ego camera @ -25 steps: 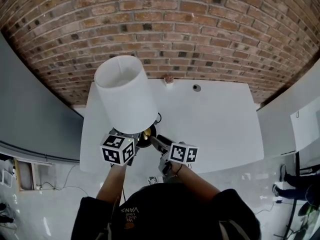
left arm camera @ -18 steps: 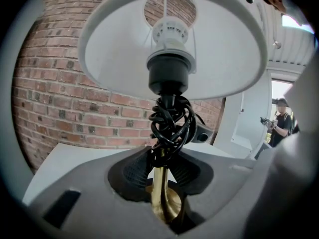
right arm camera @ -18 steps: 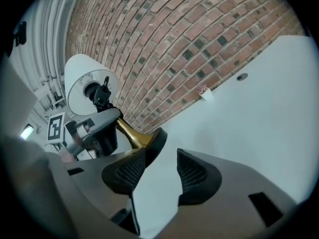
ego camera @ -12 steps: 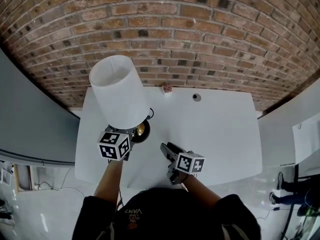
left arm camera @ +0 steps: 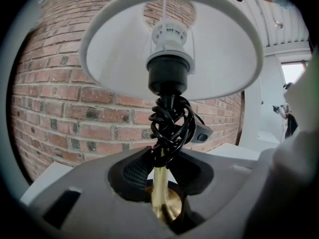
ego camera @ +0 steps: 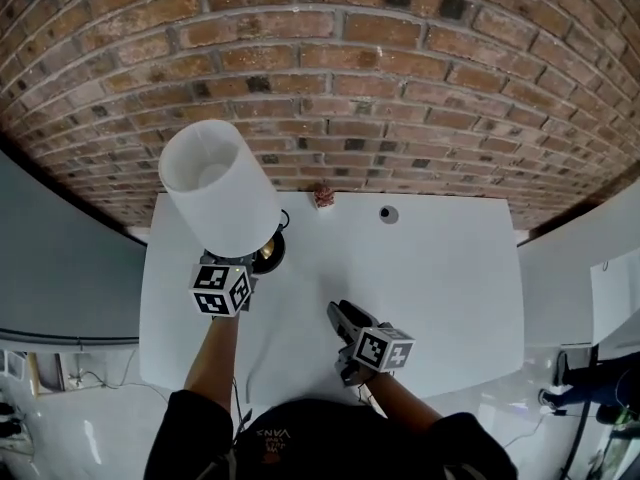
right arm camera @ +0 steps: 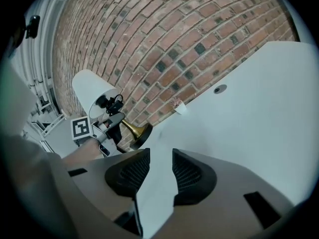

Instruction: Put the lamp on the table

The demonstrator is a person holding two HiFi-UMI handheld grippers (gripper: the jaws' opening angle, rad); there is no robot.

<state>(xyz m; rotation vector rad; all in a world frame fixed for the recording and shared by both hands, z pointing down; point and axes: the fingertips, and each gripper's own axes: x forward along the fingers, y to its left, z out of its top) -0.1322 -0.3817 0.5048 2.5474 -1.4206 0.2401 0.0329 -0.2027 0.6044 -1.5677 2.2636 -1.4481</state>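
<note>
**Lamp in left tongs, far-left on surface**

Grips lamp (ego camera: 225, 203) by brass stem (left arm camera: 159, 180) w/ left tongs (left arm camera: 162, 172), just under coiled cord (left arm camera: 172, 123); pads pressed on stem from both sides. Holds it roughly upright, long axis running straight up from tongs: shade (ego camera: 212, 173) on top, dark base (ego camera: 268, 255) at far-left part of surface (ego camera: 450, 268), close to brick wall (ego camera: 400, 88). Can't tell whether base already rests there or hangs just above. Prob. needs only a short drop along that axis, then release.

Keeps right tongs (right arm camera: 157, 171) well apart from lamp, nearer the front edge, aimed across bare surface; closing, nothing between, pads not yet together. So left side far nearer, and alone on the job.

Vs 1 s ago: lamp further left and closer to wall. Right tongs, then just beside base, now back toward body.
</note>
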